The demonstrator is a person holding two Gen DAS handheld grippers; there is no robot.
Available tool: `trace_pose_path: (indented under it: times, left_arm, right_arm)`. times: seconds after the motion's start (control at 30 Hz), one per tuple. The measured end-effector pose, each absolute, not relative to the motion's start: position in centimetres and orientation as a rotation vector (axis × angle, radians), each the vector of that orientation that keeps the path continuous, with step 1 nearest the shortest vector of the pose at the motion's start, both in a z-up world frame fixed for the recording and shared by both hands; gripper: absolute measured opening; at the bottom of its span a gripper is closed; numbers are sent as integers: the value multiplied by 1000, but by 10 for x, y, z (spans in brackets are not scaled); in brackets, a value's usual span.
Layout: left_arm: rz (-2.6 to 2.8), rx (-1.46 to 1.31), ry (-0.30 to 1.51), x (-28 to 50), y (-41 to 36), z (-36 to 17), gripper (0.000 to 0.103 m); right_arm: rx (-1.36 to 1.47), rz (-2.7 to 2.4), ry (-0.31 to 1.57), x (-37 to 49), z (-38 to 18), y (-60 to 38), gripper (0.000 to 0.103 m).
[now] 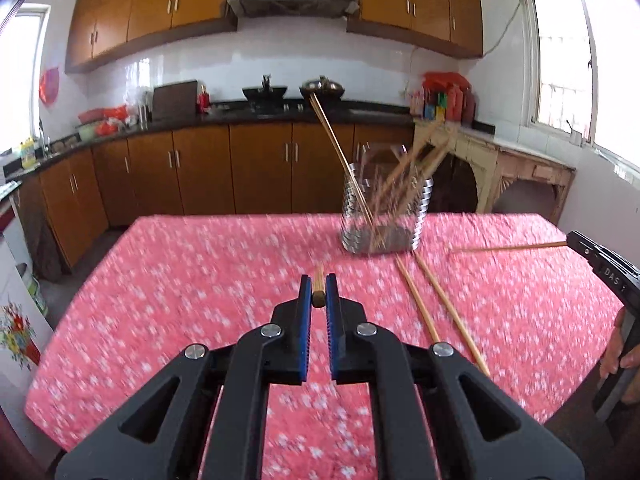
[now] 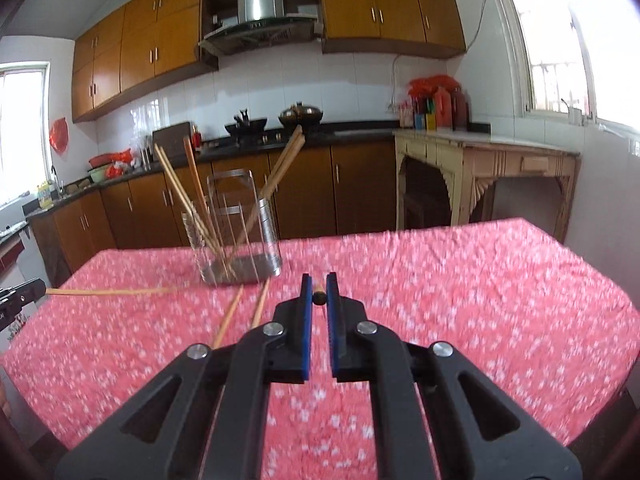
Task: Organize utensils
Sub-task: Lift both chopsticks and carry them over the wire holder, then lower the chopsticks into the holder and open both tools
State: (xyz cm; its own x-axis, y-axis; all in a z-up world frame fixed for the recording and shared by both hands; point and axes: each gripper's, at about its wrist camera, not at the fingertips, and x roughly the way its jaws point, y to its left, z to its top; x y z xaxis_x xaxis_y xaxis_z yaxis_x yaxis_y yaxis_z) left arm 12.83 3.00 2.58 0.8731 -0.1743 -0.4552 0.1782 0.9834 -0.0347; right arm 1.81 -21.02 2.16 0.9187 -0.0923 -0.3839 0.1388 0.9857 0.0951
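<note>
Chopsticks: I count several wooden sticks in three places: in the holder, loose on the bench, and one in each gripper.
Holder [image 2: 236,240]: clear container with ribbed metal corners, standing upright on the bench toward its far edge. I see sticks leaning out of it at different angles, some left, some right.
Loose pair [image 1: 436,308]: two sticks lying side by side on the cloth, just in front of the holder, running toward me. In the right wrist view the same pair [image 2: 244,312] lies between holder and gripper, partly hidden behind the gripper body.
Left gripper [image 1: 319,294]: blue pads nearly together, clamped on one stick [image 1: 319,292] seen end-on, its dark butt facing the camera. In the right wrist view its black tip shows at the left edge, with the stick [image 2: 116,291] reaching roughly level toward the holder.
Right gripper [image 2: 319,292]: pads nearly together, clamped on one stick [image 2: 319,294], also end-on. In the left wrist view its body shows at the right edge, with the stick [image 1: 508,247] reaching left toward the holder's base.
Hand [image 1: 618,356]: fingers wrapped on the right gripper's handle, at the right edge.
Bench [image 2: 480,280]: covered by a red cloth with small white flowers.
Image quality: I read motion blur in both views, strongest on the left wrist's holder.
Background: kitchen with brown cabinets, range hood, pots on the hob.
</note>
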Motion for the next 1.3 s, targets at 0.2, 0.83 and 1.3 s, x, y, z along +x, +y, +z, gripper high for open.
trace_pose_path:
  times: [0.2, 0.83, 1.3]
  left_arm:
    - [-155, -20, 433, 147, 42, 57, 7]
    - [-144, -50, 396, 185, 45, 102, 7]
    - [-167, -37, 360, 198, 38, 125, 7]
  right_arm:
    - [152, -104, 340, 32, 56, -216, 8]
    - [183, -39, 267, 81, 120, -215, 8]
    - [207, -13, 239, 105, 139, -220, 8]
